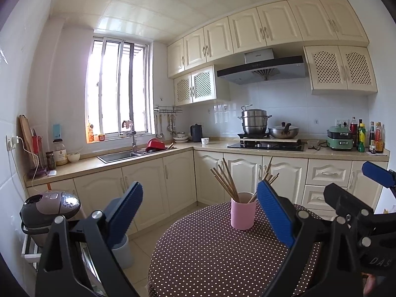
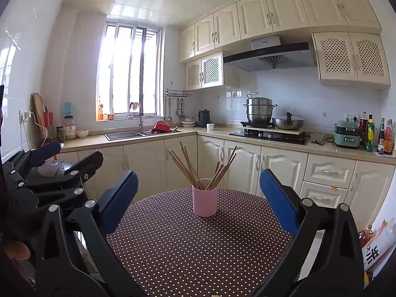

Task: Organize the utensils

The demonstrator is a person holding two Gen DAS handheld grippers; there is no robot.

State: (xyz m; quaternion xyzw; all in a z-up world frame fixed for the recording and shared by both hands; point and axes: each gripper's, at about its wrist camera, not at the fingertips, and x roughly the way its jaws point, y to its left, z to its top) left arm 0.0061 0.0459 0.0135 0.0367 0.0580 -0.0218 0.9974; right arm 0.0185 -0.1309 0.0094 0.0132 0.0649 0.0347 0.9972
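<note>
Left gripper [image 1: 199, 212]: fingers spread wide, empty, raised level over table edge, cup at its 1 o'clock. Pink cup [image 2: 205, 197] upright mid polka-dot table [image 2: 198, 247], chopsticks [image 2: 198, 168] fanned out inside. Right gripper [image 2: 198, 200]: likewise spread, empty, cup at 12 o'clock. Risk: light cup likely tips if finger clips splayed sticks; two grippers close together may collide.
</note>
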